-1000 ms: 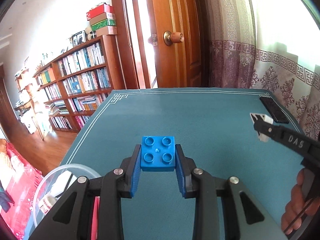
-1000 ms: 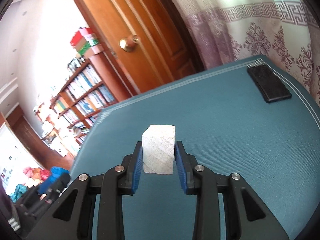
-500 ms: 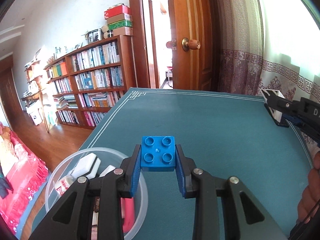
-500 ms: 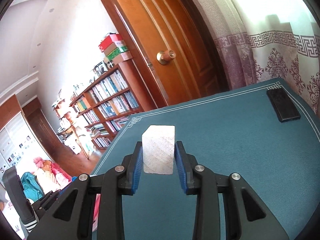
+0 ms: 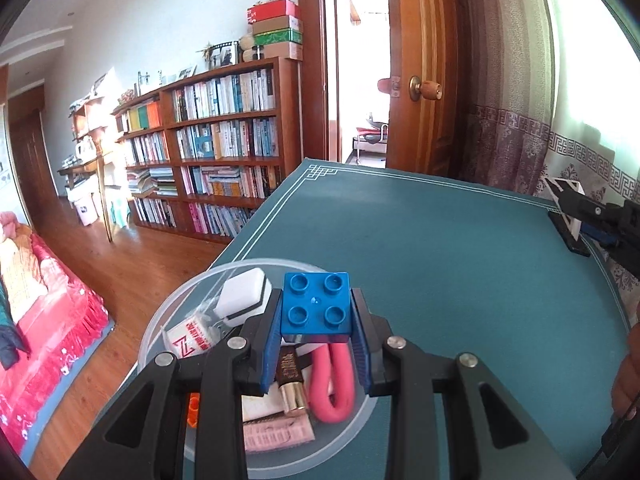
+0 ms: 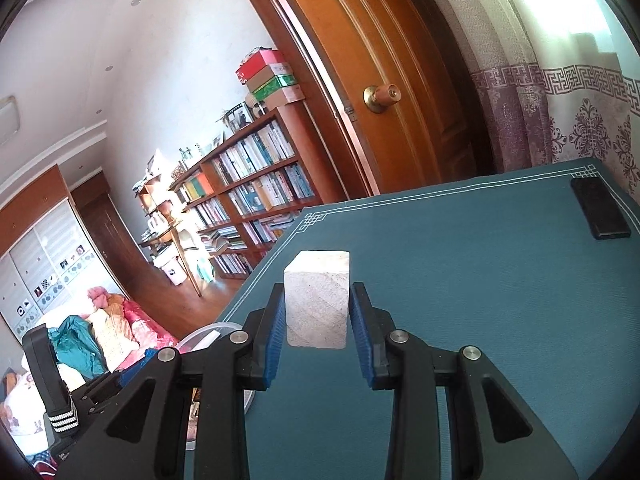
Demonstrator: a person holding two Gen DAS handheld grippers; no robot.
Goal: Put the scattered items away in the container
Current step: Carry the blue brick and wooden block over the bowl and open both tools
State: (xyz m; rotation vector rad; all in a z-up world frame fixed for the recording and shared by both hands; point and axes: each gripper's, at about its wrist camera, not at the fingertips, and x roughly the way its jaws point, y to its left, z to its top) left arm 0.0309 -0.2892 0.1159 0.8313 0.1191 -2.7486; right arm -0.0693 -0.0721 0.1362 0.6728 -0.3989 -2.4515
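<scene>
Left tool (image 5: 316,344) clenched on blue brick (image 5: 316,307), studs facing up, above clear bowl (image 5: 168,316) at 7 o'clock, right tool (image 6: 317,338) gripping pale wooden block (image 6: 317,299), long axis upright, over teal worktop (image 6: 480,280)

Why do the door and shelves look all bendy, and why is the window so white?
Both wrist views use fisheye lenses, so the door and bookshelf curve near the edges. Daylight through the curtain washes out white in the left wrist view; the blue brick stays sharp.
</scene>
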